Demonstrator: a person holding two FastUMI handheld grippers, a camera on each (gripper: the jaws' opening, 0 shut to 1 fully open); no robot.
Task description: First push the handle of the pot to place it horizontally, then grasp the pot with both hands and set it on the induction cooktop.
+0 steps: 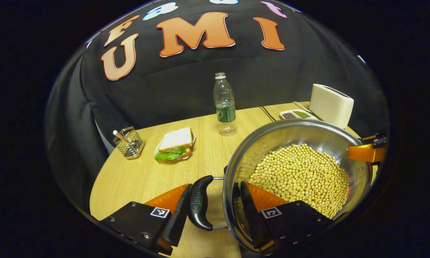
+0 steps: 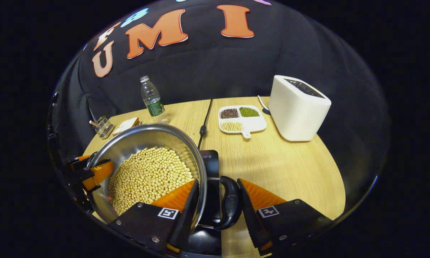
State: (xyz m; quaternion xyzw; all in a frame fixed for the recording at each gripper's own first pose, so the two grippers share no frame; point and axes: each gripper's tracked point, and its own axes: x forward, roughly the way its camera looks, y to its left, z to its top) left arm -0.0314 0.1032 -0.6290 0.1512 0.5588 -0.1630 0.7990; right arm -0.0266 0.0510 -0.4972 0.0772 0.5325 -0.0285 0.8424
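A steel pot (image 1: 290, 132) full of soybeans (image 1: 304, 175) takes up the right of the left gripper view. My left gripper (image 1: 215, 211) straddles its black side handle (image 1: 199, 204) and rim, one finger outside against the handle, the other inside the wall. In the right gripper view the pot (image 2: 143, 138) is at lower left, and my right gripper (image 2: 216, 208) clamps the opposite handle (image 2: 231, 206) and rim the same way. Under that handle lies the black induction cooktop (image 2: 210, 163), partly hidden by the pot. Each view shows the other gripper's orange finger at the far rim.
On the wooden table stand a water bottle (image 1: 225, 105), a sandwich on a plate (image 1: 175, 145) and a wire holder (image 1: 129, 143). A white toaster (image 2: 299, 107) and a divided dish of beans (image 2: 241, 120) sit at the back right. A black cable (image 2: 204, 118) runs to the cooktop.
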